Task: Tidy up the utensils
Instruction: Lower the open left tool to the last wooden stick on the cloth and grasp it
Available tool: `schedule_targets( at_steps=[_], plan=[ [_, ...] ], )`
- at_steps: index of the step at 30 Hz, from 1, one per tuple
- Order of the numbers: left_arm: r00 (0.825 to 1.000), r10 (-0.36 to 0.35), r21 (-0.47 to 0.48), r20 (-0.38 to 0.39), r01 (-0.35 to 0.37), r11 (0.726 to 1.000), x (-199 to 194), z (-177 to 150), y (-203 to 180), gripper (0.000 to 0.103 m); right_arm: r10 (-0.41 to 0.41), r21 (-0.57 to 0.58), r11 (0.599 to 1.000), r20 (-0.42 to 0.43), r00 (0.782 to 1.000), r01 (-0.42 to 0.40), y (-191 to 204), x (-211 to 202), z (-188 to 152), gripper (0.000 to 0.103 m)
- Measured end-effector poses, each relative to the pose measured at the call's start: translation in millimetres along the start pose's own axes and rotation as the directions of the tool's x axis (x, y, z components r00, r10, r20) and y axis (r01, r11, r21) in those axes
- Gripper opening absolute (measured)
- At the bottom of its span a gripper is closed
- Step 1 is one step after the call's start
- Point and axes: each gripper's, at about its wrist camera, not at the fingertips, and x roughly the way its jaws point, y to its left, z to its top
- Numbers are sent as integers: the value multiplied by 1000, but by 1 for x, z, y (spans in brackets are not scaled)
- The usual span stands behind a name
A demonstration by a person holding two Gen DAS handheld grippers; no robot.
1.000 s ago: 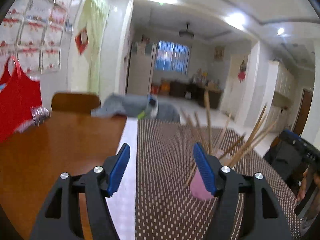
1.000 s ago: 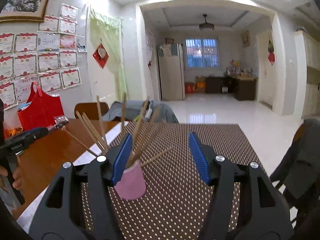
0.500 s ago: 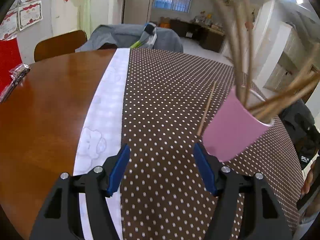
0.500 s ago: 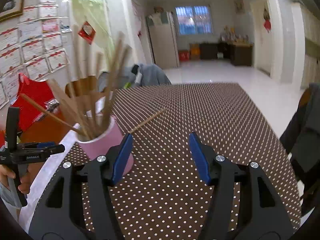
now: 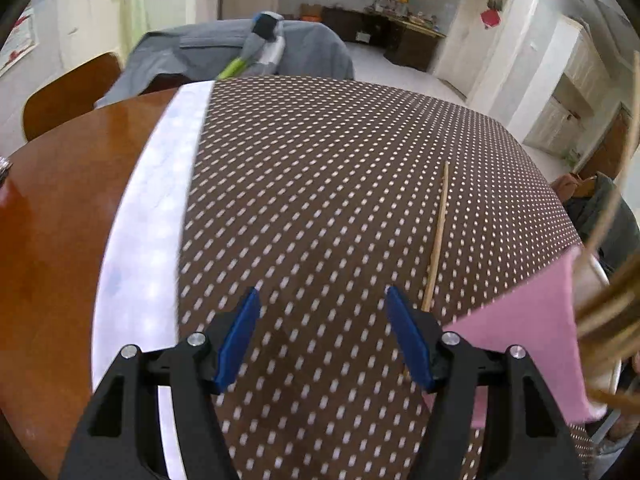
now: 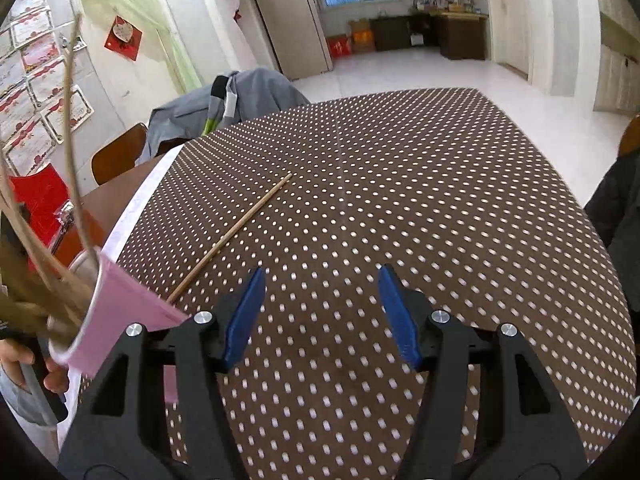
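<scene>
Nearer now, pink cup [image 5: 520, 332] bristling with wooden chopsticks [image 5: 608, 312], one chopstick [image 6: 236, 236] loose.

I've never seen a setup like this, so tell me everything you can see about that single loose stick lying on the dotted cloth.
The loose stick is one thin, straight, pale chopstick that looks like wood or bamboo. It lies flat on the brown dotted tablecloth, slanting away from the pink cup, its near end close to the cup's base; whether they touch is unclear. No gripper touches it. The left wrist view shows it too.

light: bright, even | motion blur | fisheye-warped edges, dark corners
</scene>
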Motion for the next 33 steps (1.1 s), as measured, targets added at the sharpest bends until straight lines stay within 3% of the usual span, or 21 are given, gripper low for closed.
schedule_targets(
  at_steps=[6,19,33],
  plan=[
    [999,-16,38,-41,17,999,30,28,-6,65,19,-6,1000,-37,999,-19,8,30,17,59],
    [979,-171,137,-113,186,973,75,72,-45,65,44,16,999,-97,994,-42,-3,63,33,59],
    [995,-52,279,-90,75,957,102,96,-99,63,83,44,996,-108,991,-79,-11,70,37,59]
  ],
)
